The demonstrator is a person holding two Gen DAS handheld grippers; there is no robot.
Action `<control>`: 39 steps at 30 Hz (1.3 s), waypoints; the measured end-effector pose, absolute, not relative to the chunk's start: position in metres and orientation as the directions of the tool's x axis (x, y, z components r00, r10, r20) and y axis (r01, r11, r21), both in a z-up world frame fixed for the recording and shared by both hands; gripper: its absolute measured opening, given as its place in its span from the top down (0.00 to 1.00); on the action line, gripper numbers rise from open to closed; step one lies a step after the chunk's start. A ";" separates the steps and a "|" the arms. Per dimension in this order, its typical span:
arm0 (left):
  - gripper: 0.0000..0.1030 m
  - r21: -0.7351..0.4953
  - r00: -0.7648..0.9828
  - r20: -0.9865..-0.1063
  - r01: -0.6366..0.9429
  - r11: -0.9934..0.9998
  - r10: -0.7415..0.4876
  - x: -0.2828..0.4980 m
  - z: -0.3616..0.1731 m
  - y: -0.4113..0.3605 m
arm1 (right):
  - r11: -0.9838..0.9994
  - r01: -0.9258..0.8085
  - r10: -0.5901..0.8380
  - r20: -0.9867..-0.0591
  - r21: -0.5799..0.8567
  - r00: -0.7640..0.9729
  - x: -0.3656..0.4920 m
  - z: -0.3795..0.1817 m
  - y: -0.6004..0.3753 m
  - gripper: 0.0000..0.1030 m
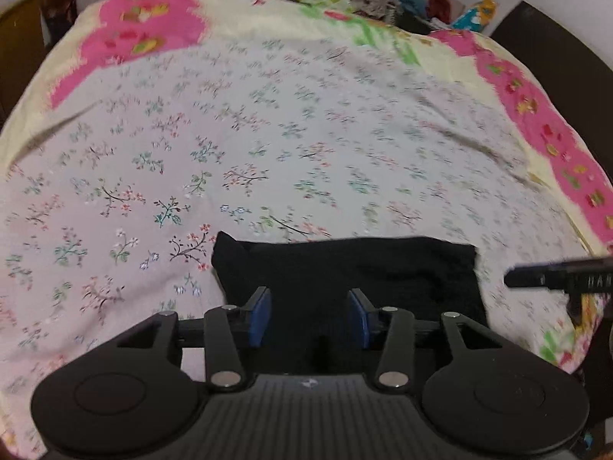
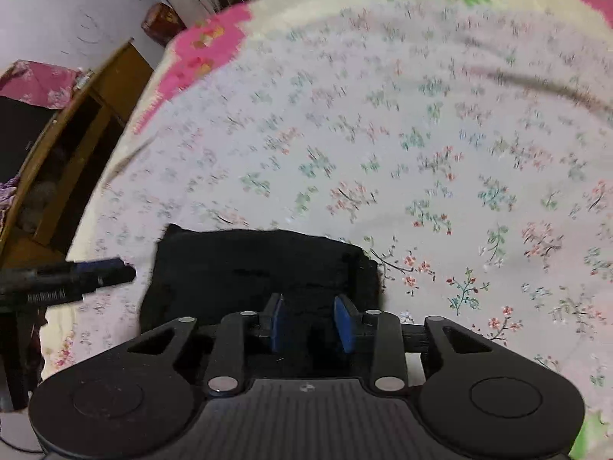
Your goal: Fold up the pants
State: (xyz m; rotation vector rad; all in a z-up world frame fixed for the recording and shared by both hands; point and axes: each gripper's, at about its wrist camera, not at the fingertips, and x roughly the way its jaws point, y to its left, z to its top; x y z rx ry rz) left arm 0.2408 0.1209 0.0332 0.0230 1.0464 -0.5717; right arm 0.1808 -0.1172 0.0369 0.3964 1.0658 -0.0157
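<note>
The black pants [image 1: 383, 268] lie folded into a compact rectangle on the floral bed sheet [image 1: 268, 134], near its front edge. My left gripper [image 1: 309, 299] hovers over the left part of the bundle, its blue pads apart and pressing on nothing. In the right wrist view the same pants [image 2: 249, 264] sit just beyond my right gripper [image 2: 308, 303], whose pads stand a narrower gap apart above the cloth. Each view shows a finger of the other gripper beside the bundle: the right one's finger [image 1: 536, 278] and the left one's finger [image 2: 95, 272].
A pile of mixed clothes [image 1: 402, 4] lies at the far end of the bed. A wooden shelf [image 2: 76, 134] stands off the bed's left side, and a dark board [image 1: 555, 57] off its right. The pink-bordered quilt [image 1: 536, 115] shows under the sheet.
</note>
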 end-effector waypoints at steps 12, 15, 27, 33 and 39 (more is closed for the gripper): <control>0.13 -0.141 0.518 -0.733 0.519 0.843 -0.441 0.185 0.100 0.101 | 0.930 0.152 0.171 -0.761 0.335 0.626 0.144 0.098 -0.078 0.28; 0.11 -0.151 0.537 -0.717 0.501 0.852 -0.443 0.185 0.108 0.098 | 0.935 0.147 0.161 -0.753 0.324 0.638 0.145 0.103 -0.075 0.28; 0.00 -0.120 0.513 -0.761 0.492 0.862 -0.398 0.180 0.103 0.077 | 0.947 0.136 0.144 -0.763 0.291 0.630 0.144 0.103 -0.062 0.28; 0.00 -0.122 0.498 -0.784 0.461 0.879 -0.370 0.182 0.100 0.072 | 0.947 0.149 0.136 -0.778 0.284 0.614 0.145 0.099 -0.060 0.28; 0.00 -0.094 0.499 -0.797 0.455 0.885 -0.341 0.181 0.097 0.070 | 0.946 0.162 0.131 -0.789 0.281 0.601 0.145 0.097 -0.059 0.28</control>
